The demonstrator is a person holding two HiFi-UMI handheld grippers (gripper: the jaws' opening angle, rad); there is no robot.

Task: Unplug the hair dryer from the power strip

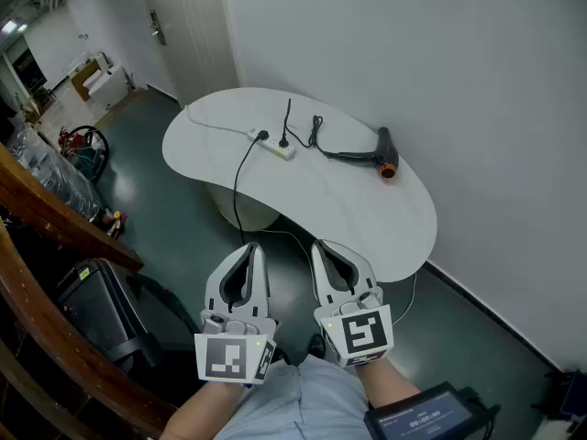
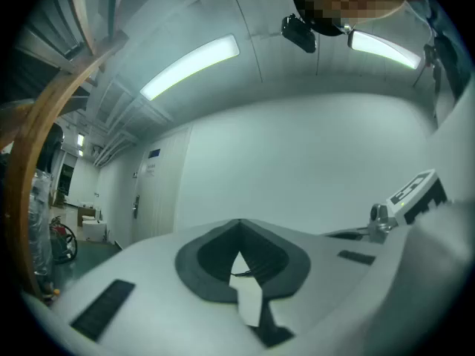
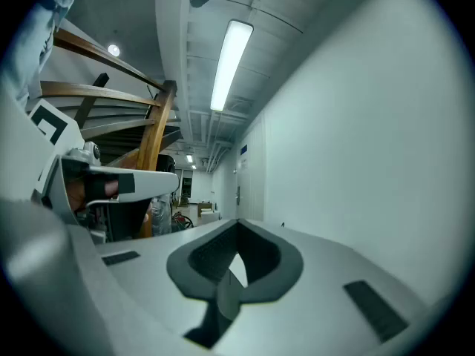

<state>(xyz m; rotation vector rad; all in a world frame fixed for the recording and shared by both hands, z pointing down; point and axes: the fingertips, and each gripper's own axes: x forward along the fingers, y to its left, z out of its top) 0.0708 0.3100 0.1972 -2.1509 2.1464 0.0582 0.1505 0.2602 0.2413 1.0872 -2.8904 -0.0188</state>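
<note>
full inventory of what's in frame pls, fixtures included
table: 1, white, mid-frame against the wall
power strip: 1, white, on the table's far side
hair dryer: 1, black with orange tip, on the table right of the strip
black cords: at least 2, at the strip; one drops off the table's near edge
door: 1, white, far left
wooden railing: brown, left edge
case: 1, black, floor lower left
screen device: 1, dark, bottom right
left hand-held gripper: 1, white, shut, empty, bottom centre
right hand-held gripper: 1, white, shut, empty, beside it
</note>
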